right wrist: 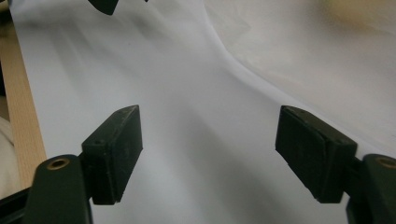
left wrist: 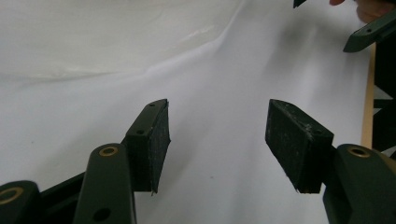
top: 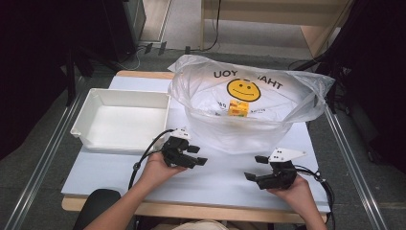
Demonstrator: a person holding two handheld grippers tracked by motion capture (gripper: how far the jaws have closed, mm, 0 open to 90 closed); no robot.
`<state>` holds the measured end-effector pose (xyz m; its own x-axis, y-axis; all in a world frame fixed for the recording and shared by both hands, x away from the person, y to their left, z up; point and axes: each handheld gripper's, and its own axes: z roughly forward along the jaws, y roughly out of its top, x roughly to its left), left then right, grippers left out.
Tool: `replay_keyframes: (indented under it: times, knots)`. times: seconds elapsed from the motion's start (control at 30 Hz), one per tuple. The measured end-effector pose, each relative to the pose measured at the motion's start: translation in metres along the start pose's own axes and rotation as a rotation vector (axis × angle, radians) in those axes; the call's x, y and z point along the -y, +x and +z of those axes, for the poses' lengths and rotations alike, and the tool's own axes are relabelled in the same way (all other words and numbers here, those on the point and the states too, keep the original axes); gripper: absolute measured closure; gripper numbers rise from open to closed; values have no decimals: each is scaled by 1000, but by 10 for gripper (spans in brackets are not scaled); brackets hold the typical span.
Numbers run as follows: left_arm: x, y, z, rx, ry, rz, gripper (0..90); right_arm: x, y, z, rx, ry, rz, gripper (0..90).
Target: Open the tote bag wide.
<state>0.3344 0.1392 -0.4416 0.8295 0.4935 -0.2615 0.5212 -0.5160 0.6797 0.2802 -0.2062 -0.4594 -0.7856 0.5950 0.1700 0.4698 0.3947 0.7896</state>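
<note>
The jaws of the left gripper (top: 195,155) are held wide apart with nothing between them, as is seen in the left gripper view, where only the bare white tabletop (left wrist: 219,140) lies past the pads. The right gripper (top: 256,167) is likewise spread open and empty. Both are held low in the high view, just below the plastic bag (top: 249,103), which sits in the upper middle of the frame, its mouth open and a small yellow box (top: 238,108) lying inside. The bag is judged to be light, thin, soft and slippery; it will crumple and slide rather than hold shape. A hold is best taken on the rolled rim nearest the grippers, one side each. A white tray (top: 122,117) stands at the left, beside the bag.
</note>
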Motion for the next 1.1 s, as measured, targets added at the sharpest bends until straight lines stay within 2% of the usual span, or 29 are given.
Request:
replay_keyframes:
  times: [0.1,0.27,0.43,0.83,1.0,1.1]
  knots:
    - [1,-3,2,-28,22,45,421,0,-1,0,9,-5,-1,276]
    - [2,-3,2,-29,30,61,436,0,-2,-1,-2,-4,11,314]
    - [2,1,1,-15,24,32,448,1,-2,-2,-9,3,7,338]
    - [2,1,-2,-6,10,25,471,0,-4,-8,-27,0,13,389]
    - [1,0,-6,17,16,27,552,0,-7,-12,-29,6,11,419]
    - [-1,1,-9,38,21,17,591,0,-7,-16,-50,-4,7,462]
